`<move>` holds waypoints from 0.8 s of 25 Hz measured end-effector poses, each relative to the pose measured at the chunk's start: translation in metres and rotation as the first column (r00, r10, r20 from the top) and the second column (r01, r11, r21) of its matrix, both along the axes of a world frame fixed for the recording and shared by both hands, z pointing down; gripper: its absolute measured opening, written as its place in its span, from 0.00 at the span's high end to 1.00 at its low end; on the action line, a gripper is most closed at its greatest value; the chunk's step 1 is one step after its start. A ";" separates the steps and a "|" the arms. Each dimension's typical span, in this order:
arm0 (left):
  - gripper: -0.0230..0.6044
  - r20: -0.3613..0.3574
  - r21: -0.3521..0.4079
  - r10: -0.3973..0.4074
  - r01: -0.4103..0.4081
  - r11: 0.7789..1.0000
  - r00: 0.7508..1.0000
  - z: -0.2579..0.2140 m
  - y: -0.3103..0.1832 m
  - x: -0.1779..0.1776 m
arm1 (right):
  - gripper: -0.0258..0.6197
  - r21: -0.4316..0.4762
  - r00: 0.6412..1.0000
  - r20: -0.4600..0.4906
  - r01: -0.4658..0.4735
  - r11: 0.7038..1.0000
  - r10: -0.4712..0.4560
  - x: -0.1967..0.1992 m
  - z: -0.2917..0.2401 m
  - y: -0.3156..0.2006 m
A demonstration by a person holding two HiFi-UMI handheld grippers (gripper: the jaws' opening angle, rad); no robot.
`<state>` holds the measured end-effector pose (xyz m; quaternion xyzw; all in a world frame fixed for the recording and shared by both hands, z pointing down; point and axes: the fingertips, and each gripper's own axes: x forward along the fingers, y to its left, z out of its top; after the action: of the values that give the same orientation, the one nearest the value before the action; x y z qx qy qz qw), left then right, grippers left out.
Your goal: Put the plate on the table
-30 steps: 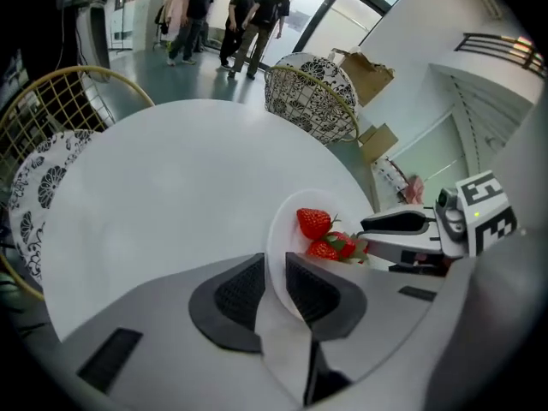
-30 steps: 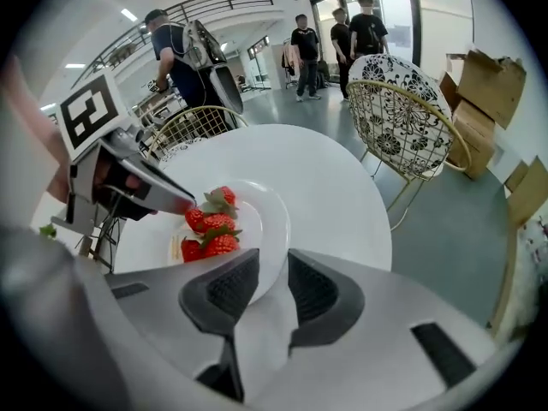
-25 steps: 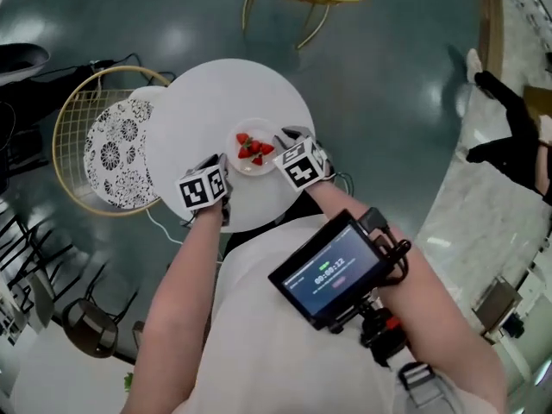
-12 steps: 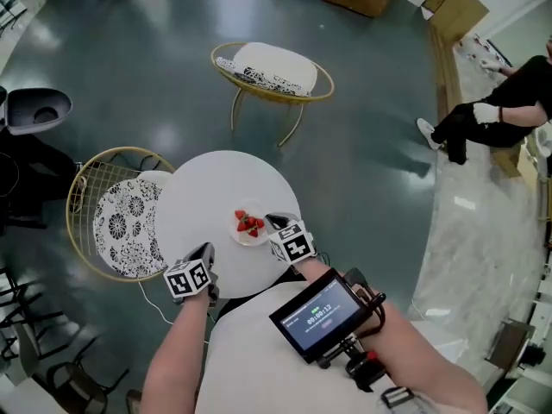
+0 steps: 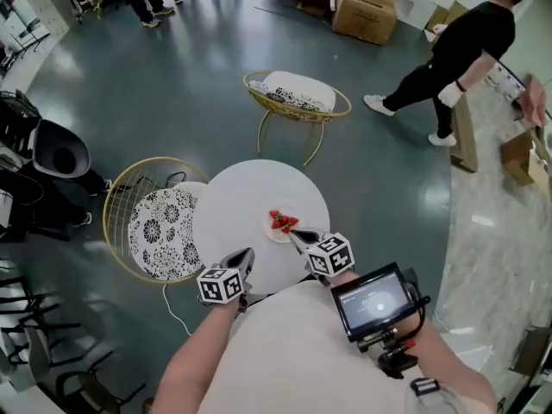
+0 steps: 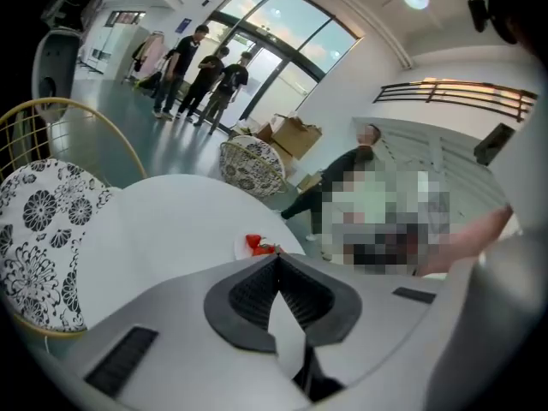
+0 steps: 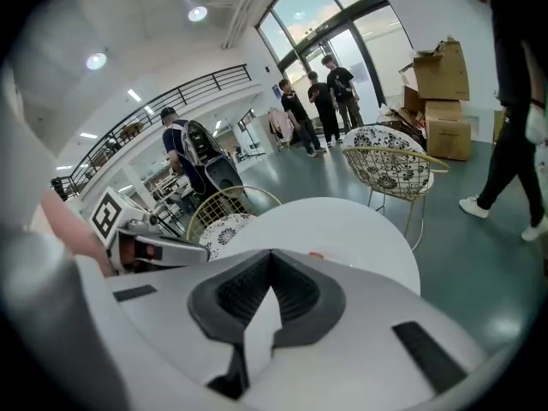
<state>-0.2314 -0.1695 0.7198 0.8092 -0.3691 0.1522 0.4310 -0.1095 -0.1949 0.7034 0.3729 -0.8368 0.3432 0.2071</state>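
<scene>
At the table's [image 5: 246,201] near edge, the left gripper [image 5: 246,255] hangs over the rim, left of centre. Its 2 jaws are pressed together with nothing between them, as the left gripper view confirms [image 6: 274,259].

The right gripper [image 5: 293,234] sits over the table's near-right part. Its 2 jaws are likewise closed on each other and hold nothing [image 7: 271,255]. The tip lies just beside the near edge of the plate [image 5: 280,225]; contact cannot be confirmed. A screen [image 5: 375,298] is mounted nearer than the table, at the person's right forearm.

The plate rests flat on the table, right of its centre and toward the near side. It carries strawberries [image 5: 280,222]. In the left gripper view the plate [image 6: 242,248] and strawberries [image 6: 257,243] show just past the closed jaw tips, on the white tabletop [image 6: 171,221].

Left of the table, touching its outline in the head view, stands a gold wire chair [image 5: 134,188] with a black-and-white patterned cushion [image 5: 159,231].

Beyond the table stands 1 more chair of the same kind, the far chair [image 5: 297,93]. Beyond and right of the table, a person in black [image 5: 457,50] walks across the floor. Cardboard boxes [image 5: 362,7] stand farther off.
</scene>
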 end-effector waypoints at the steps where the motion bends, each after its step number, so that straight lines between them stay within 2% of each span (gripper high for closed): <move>1: 0.96 -0.011 0.035 0.021 -0.020 0.999 1.000 -0.006 -0.004 0.003 | 0.95 0.029 1.000 0.011 0.005 1.000 -0.005 0.001 -0.009 -0.002; 4: 0.96 -0.029 0.118 0.055 -0.051 0.992 0.998 -0.025 -0.013 0.012 | 0.95 0.110 0.999 0.024 0.025 0.994 -0.028 0.002 -0.038 -0.009; 8: 0.96 -0.039 0.113 0.082 -0.077 0.991 0.996 -0.038 0.014 0.010 | 0.95 0.100 0.998 0.067 0.004 0.995 -0.011 0.000 -0.052 0.026; 12: 0.96 -0.052 0.120 0.115 -0.108 0.987 0.992 -0.046 0.027 0.019 | 0.95 0.110 0.997 0.072 -0.030 0.994 0.022 0.011 -0.063 0.040; 20: 0.96 -0.050 0.142 0.163 -0.155 0.978 0.985 -0.047 0.023 0.026 | 0.95 0.079 0.993 0.088 -0.080 0.994 0.073 0.017 -0.051 0.044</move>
<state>-0.2054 -0.1468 0.6728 0.8682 -0.2995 0.1355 0.3718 -0.0930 -0.1509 0.6522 0.3981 -0.8434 0.3316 0.1422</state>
